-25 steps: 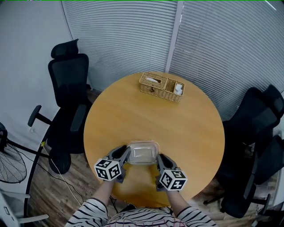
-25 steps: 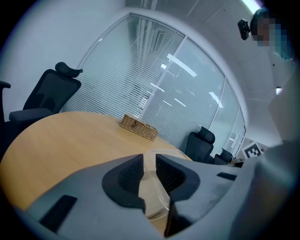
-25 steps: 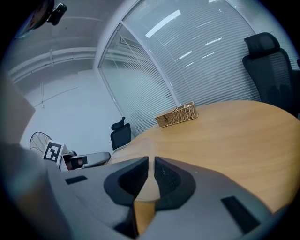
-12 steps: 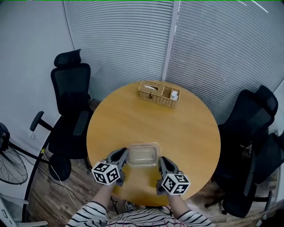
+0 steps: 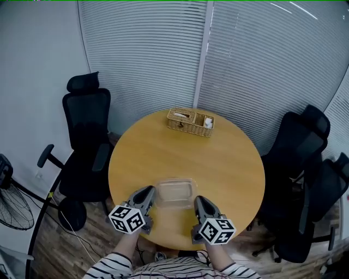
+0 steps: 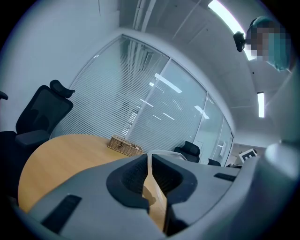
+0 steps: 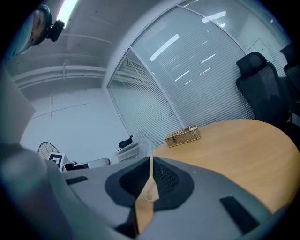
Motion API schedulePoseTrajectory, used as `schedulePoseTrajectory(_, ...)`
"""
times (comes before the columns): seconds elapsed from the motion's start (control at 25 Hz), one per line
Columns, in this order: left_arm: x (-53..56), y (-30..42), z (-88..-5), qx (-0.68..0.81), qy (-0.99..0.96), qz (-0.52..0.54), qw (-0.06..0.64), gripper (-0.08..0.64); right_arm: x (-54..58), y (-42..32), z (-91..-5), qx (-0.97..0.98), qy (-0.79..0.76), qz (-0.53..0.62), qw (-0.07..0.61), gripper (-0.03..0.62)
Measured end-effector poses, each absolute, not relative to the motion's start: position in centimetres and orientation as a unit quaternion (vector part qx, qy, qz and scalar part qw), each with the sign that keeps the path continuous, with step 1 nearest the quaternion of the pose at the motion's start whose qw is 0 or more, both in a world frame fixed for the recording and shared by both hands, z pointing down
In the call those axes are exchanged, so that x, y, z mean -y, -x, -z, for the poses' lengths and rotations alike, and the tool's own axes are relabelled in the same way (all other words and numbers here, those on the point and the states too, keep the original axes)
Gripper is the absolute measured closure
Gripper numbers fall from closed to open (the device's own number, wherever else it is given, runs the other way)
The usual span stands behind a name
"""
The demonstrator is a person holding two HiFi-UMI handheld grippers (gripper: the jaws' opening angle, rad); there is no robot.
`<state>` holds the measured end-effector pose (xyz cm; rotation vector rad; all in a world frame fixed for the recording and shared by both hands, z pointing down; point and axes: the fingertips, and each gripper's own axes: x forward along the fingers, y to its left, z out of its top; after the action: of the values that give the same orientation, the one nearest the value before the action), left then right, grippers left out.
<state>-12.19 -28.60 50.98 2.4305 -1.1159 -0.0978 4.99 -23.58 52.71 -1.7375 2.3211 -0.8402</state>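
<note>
Pinched tight on the clear box (image 5: 174, 192) with left gripper (image 5: 147, 192) and right gripper (image 5: 198, 200), one edge each, for level holding; near the table (image 5: 185, 155) front; basket (image 5: 190, 121) well apart.

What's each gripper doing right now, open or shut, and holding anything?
Left gripper: shut on the left rim of the clear plastic container.
Right gripper: shut on the right rim of that container.

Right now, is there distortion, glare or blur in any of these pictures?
Head view: evenly lit and sharp, though the window blinds bow at the edges. Left gripper view: heavy fisheye with dark corners; the ceiling light glares, and the clear container looks faint. Right gripper view: same fisheye; the wicker basket is sharp, the near jaws soft.
</note>
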Motion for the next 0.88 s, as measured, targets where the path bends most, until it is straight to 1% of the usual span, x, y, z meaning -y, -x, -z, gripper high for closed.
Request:
schedulePoseTrajectory(0.48,22.7,15.5,-48.6,0.401,-0.889,0.052,0.215,0.512,17.8,-1.7,-50.8,-0.773,0.574,0.262,0.061,0.549)
schedulePoseTrajectory(0.88,18.7,17.3,-48.6,0.392,-0.894,0.050,0.209,0.512,13.8,0.1,-51.1,-0.768,0.580,0.266,0.059,0.551)
